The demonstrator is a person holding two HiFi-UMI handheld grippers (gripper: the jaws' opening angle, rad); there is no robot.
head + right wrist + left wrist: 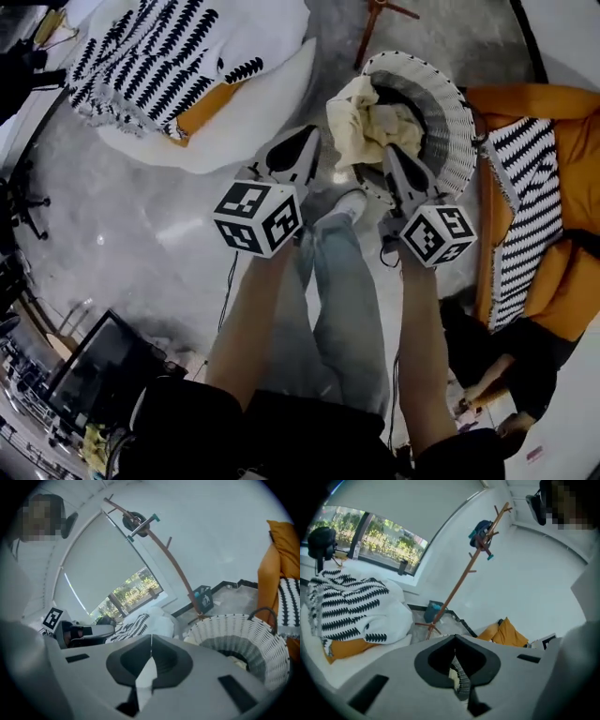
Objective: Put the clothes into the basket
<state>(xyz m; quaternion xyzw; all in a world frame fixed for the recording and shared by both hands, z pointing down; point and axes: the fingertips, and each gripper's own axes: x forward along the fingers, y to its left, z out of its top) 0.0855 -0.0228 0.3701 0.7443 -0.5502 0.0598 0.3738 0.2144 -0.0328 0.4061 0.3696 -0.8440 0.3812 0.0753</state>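
Seemingly partway: the cream garment [361, 117] sits in the basket [459, 103], spilling over its rim; left tool [307, 136] and right tool [390, 152] hover beside it, jaws together; a patterned cloth [150, 56] and a striped cloth [525, 206] lie outside

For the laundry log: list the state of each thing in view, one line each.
Left gripper: shut, nothing seen in it.
Right gripper: shut, nothing seen in it.
Basket: upright, cloth inside.
Cloth: crumpled, partly hanging over the basket's rim.
Rack: upright, something blue hung near its top.
Blanket: spread over a white cushion.
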